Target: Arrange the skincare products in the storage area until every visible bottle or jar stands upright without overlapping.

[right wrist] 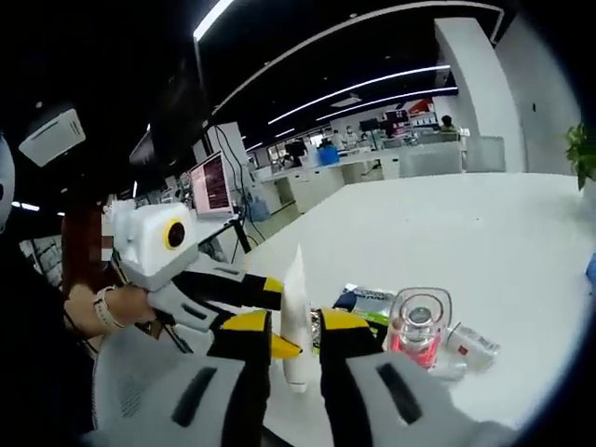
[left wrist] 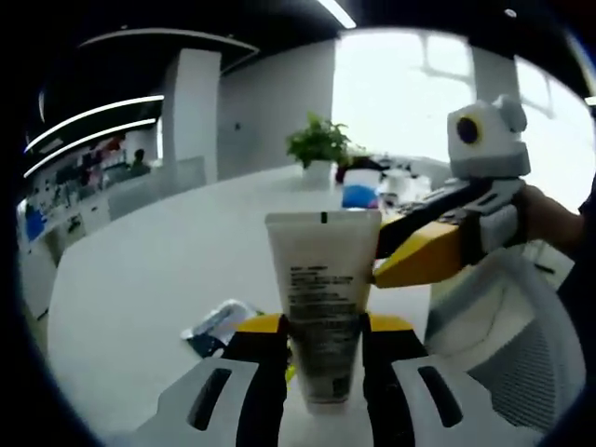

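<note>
In the left gripper view the left tongs (left wrist: 321, 358) rise from six o'clock with both jaws pressed against the sides of a white squeeze tube (left wrist: 322, 298), which stands upright between them, crimped end at twelve o'clock and printed text facing the camera. The right tongs (left wrist: 410, 256) reach in from three o'clock, their yellow-tipped jaw touching the tube's edge, a hand (left wrist: 549, 219) behind them. Beyond lies the white bench (left wrist: 140, 279), with a crumpled packet (left wrist: 216, 326) at about eight o'clock of the tube, a blue-labelled jar (left wrist: 359, 191) and a potted plant (left wrist: 318, 147) towards twelve o'clock. In the right gripper view the right tongs (right wrist: 296, 349) are narrowed around the same tube (right wrist: 295, 321), seen edge-on and standing tall between the jaws; whether both jaws press it I cannot tell. The left tongs (right wrist: 265, 296) come in from nine o'clock and meet the tube. At three o'clock of the tube, a clear pink-based bottle (right wrist: 419, 335) stands upright on the bench (right wrist: 484, 242), a small white jar (right wrist: 470, 343) lies on its side just beside it, and a green-and-dark packet (right wrist: 365, 303) lies behind.
</note>
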A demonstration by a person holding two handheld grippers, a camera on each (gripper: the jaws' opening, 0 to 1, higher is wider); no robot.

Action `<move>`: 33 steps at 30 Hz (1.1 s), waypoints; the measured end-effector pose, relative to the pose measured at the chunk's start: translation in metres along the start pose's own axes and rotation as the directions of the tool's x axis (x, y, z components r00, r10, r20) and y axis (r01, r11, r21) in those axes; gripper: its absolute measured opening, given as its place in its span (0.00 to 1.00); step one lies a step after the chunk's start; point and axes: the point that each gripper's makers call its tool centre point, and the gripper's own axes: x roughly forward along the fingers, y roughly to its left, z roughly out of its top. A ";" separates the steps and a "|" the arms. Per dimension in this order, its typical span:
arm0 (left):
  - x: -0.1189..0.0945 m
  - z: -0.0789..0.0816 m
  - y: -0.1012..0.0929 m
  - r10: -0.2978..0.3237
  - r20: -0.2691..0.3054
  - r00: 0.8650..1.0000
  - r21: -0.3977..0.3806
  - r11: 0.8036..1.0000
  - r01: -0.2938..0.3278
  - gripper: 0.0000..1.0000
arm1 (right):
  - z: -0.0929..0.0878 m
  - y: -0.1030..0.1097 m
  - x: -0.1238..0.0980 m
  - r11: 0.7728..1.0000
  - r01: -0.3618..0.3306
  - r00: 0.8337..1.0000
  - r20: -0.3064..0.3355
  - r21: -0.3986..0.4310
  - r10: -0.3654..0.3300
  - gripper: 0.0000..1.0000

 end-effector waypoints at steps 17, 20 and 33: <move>0.005 -0.003 -0.003 0.003 -0.006 1.000 -0.009 1.000 -0.003 0.27 | 0.007 0.011 0.007 1.000 -0.019 1.000 0.019 -0.004 0.019 0.08; 0.006 -0.003 -0.002 0.002 -0.006 1.000 -0.014 1.000 -0.002 0.27 | 0.008 0.012 0.007 1.000 0.000 1.000 0.028 -0.030 0.001 0.08; 0.007 -0.010 -0.002 0.003 -0.012 1.000 -0.009 1.000 -0.003 0.28 | 0.002 0.013 0.009 0.994 0.012 0.999 0.040 -0.109 -0.007 0.04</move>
